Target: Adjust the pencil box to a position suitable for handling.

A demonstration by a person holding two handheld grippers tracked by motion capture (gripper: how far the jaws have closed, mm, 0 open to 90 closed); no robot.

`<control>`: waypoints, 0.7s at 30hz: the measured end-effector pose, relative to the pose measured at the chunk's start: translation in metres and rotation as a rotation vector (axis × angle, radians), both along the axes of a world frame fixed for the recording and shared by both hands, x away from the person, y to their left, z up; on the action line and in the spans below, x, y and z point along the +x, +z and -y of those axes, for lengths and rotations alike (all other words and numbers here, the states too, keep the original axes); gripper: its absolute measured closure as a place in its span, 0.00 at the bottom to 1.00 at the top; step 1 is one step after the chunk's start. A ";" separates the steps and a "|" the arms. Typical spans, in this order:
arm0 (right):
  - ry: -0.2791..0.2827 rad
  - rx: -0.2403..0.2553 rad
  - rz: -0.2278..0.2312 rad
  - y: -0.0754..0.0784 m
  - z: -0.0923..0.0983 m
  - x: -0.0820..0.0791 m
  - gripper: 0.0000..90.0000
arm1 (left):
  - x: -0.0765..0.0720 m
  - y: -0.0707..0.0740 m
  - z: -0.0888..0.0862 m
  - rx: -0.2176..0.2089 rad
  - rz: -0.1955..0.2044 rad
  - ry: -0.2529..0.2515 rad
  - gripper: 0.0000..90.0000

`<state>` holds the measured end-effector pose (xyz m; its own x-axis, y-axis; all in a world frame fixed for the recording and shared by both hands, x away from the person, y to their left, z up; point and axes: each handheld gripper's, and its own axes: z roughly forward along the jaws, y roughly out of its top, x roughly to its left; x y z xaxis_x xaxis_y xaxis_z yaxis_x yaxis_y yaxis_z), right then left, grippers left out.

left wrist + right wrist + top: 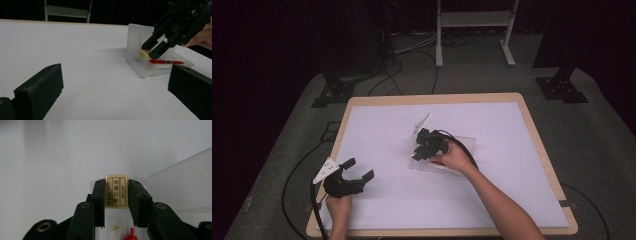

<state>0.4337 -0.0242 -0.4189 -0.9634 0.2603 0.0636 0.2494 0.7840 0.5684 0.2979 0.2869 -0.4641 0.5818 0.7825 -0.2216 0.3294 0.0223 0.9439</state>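
A: Forearms are seen entering from the near edge in the high view. How are the two tools placed?

B: The left gripper is rested on the white table with its jaws spread and nothing between them; it is judged to be parked clear of the work. The right gripper is lowered over a clear case near the table's middle.

A: What is added by the left gripper view?

B: Matte black jaws, blocky and slightly grainy, are seen wide apart at the bottom. Beyond them, the right gripper is closed on a cream eraser just above the frosted case, whose lid is stood upright. A red pen is laid flat inside.

A: And the right gripper view?

B: The eraser, a small rectangular block with a printed label, is clamped across its sides by both pads, presumably so that it can be set squarely into the case.
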 end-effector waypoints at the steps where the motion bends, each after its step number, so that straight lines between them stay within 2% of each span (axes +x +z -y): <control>1: -0.002 0.000 -0.002 -0.001 0.000 0.001 0.75 | 0.000 0.000 0.000 0.000 0.000 0.000 0.00; 21: -0.021 -0.022 -0.035 -0.011 0.002 0.010 0.75 | 0.000 0.000 0.000 -0.001 -0.001 0.000 0.00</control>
